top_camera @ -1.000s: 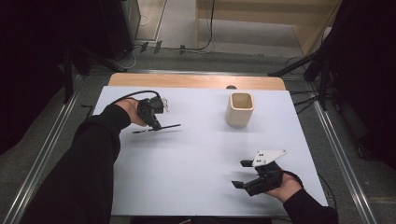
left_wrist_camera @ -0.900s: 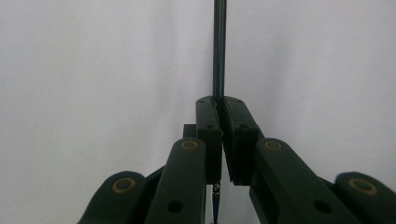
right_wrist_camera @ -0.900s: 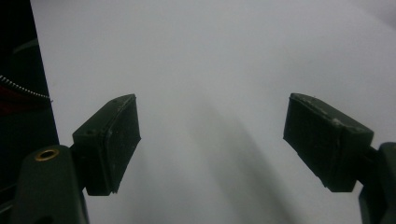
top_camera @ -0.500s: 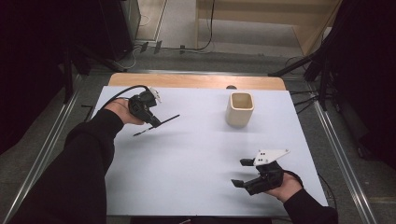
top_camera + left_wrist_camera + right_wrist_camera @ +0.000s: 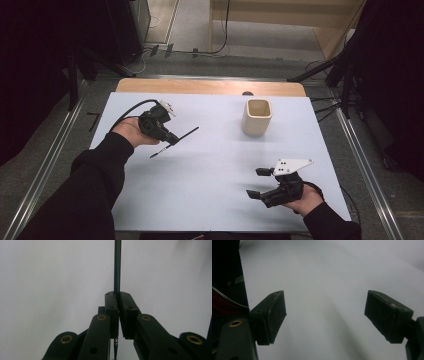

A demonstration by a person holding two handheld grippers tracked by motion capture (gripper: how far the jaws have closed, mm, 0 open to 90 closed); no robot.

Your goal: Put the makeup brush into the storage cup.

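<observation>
You are working in what looks like a lab or recording room, not a home. At the centre of the frame a white sheet lies over a plain wooden table, almost bare apart from a beige cup. Metal rails run along the lower left and right edges on a grey floor. At the top centre, cables trail over the floor, with dark equipment stands at the upper right and a black cabinet at the upper left.
</observation>
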